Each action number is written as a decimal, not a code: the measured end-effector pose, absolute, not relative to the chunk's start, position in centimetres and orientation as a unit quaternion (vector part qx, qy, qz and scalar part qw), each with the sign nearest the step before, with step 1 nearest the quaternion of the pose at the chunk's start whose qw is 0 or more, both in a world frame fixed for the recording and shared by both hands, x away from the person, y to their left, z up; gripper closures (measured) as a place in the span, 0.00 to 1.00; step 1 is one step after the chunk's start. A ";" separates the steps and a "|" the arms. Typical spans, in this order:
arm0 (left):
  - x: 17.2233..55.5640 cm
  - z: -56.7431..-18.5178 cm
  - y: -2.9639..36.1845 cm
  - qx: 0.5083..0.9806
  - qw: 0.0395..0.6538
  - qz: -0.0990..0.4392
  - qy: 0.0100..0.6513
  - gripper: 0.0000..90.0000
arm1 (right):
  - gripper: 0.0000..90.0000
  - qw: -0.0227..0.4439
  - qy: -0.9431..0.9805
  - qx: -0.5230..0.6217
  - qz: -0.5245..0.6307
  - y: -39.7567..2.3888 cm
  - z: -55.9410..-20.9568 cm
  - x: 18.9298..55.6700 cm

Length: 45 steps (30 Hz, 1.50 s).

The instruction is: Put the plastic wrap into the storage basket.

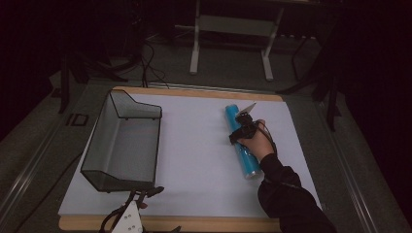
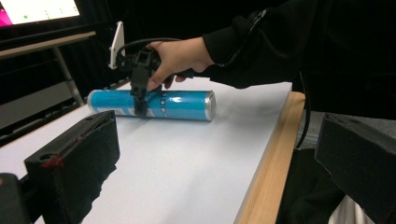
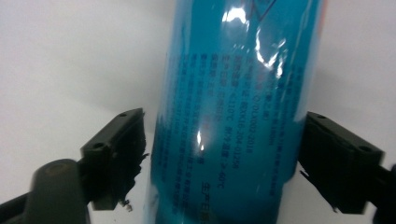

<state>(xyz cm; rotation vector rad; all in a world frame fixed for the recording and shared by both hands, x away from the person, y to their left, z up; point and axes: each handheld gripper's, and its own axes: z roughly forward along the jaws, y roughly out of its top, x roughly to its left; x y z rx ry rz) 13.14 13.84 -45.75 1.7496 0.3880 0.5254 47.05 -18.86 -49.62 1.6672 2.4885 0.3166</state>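
A blue cylindrical can [image 1: 241, 145] lies on its side on the white tabletop [image 1: 194, 165], right of centre. My right gripper [image 1: 240, 128] reaches down over its middle, held by a hand in a dark sleeve. In the right gripper view the can [image 3: 233, 116] sits between the two black jaws, with a narrow gap at the left one, so the right gripper [image 3: 222, 140] is open around it. My left gripper [image 1: 145, 194] rests low at the table's front edge, its jaws wide apart and nothing between them. From the left gripper view the can [image 2: 177, 105] and right gripper [image 2: 140, 100] show farther off.
A black wire-mesh basket [image 1: 104, 128] stands on the left part of the table, with nothing visible inside. A wooden border [image 1: 194, 224] runs along the table's front edge. Table legs and cables lie on the dark floor beyond the far edge.
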 end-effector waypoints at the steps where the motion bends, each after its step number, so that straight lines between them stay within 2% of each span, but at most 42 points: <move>1: 13.2 -45.8 13.8 0.754 0.594 0.224 0.167 0.01 | 0.28 0.062 0.824 0.554 0.101 -18.8 -49.7 47.1; 5: 13.1 -45.8 13.7 0.755 0.594 0.225 0.165 0.01 | 0.29 0.046 0.828 0.552 0.087 -18.9 -50.4 47.2; 12: 13.2 -45.8 13.8 0.755 0.593 0.224 0.167 0.01 | 0.33 0.046 0.814 0.573 0.086 -18.7 -50.4 47.3; 15: 13.2 -45.8 13.7 0.757 0.591 0.224 0.166 0.01 | 0.34 0.027 0.799 0.592 0.106 -19.4 -50.3 47.4; 18: 13.2 -45.8 13.7 0.757 0.590 0.225 0.167 0.01 | 0.35 0.033 0.796 0.595 0.105 -19.6 -50.1 47.4; 23: 13.2 -45.8 13.7 0.758 0.589 0.225 0.168 0.01 | 0.35 0.046 0.791 0.598 0.123 -20.1 -48.9 47.2; 32: 13.3 -45.9 13.6 0.759 0.588 0.224 0.169 0.01 | 0.35 0.040 0.774 0.608 0.171 -20.7 -47.1 46.9; 45: 13.3 -45.9 13.7 0.758 0.588 0.224 0.171 0.01 | 0.35 0.044 0.760 0.589 0.271 -19.0 -42.3 45.8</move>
